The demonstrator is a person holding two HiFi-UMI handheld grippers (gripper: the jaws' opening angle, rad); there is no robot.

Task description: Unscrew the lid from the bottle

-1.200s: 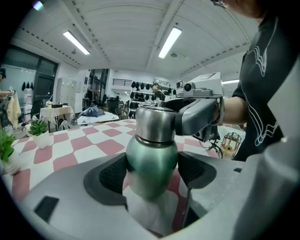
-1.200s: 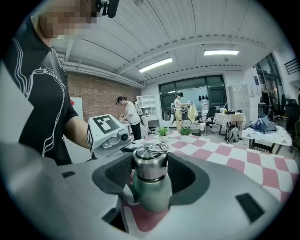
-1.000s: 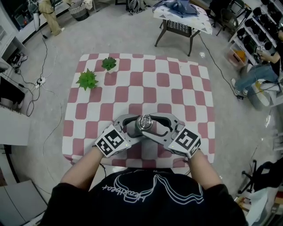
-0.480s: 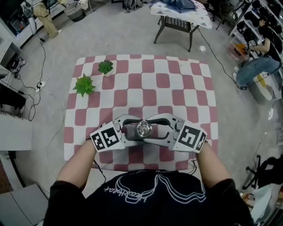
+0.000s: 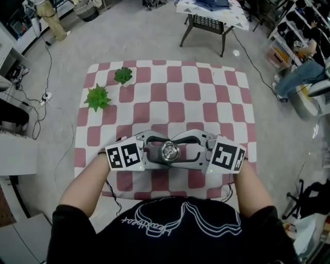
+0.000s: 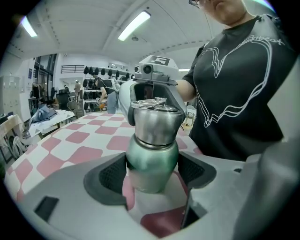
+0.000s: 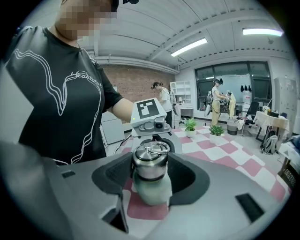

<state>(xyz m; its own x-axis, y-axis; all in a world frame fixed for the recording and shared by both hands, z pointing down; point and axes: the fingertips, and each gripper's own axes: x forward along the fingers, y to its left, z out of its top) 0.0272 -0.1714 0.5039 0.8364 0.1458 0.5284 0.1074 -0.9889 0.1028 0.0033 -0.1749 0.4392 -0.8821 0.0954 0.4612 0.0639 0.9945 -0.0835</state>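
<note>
A small bottle with a pale green body and a steel lid topped by a ring stands near the front edge of the checkered table. My left gripper comes in from the left, and in the left gripper view its dark pads press on the green body. My right gripper comes in from the right. In the right gripper view it clasps the steel lid above the green body. Each gripper faces the other across the bottle.
Two small green potted plants stand at the table's far left. Beyond the table is a small cloth-covered side table. Cables lie on the floor at left, and a seated person is at far right.
Both grippers have rolled around the bottle, so their marker cubes now sit squarer to the head view. The bottle has stayed in the same spot on the table.
</note>
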